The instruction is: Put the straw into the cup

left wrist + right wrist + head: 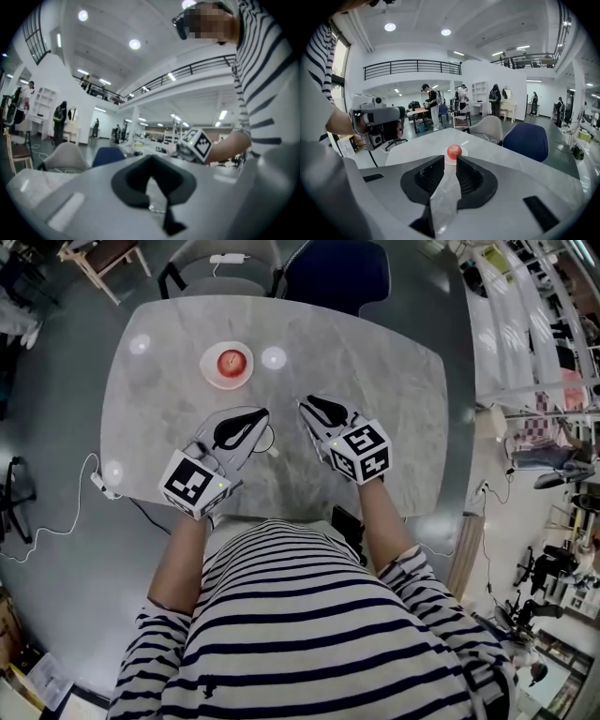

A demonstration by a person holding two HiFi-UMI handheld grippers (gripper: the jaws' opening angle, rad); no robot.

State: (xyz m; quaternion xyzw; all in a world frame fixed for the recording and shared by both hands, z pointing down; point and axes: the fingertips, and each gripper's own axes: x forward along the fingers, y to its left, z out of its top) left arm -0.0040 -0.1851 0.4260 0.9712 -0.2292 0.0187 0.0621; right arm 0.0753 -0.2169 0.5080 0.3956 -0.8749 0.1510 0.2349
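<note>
Though claws (262,414) (306,405) number two, one plate (208,374) shows.

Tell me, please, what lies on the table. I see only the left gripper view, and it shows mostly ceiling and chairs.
Observer: An apple lies on a white plate, on the far half of the table.
Operator: Where does the right gripper point? I see only its cube.
Observer: The right gripper points straight at the apple, its jaws a little apart.
Operator: Do you see a cup or a straw?
Observer: In the head view I can make out neither on the table.
</note>
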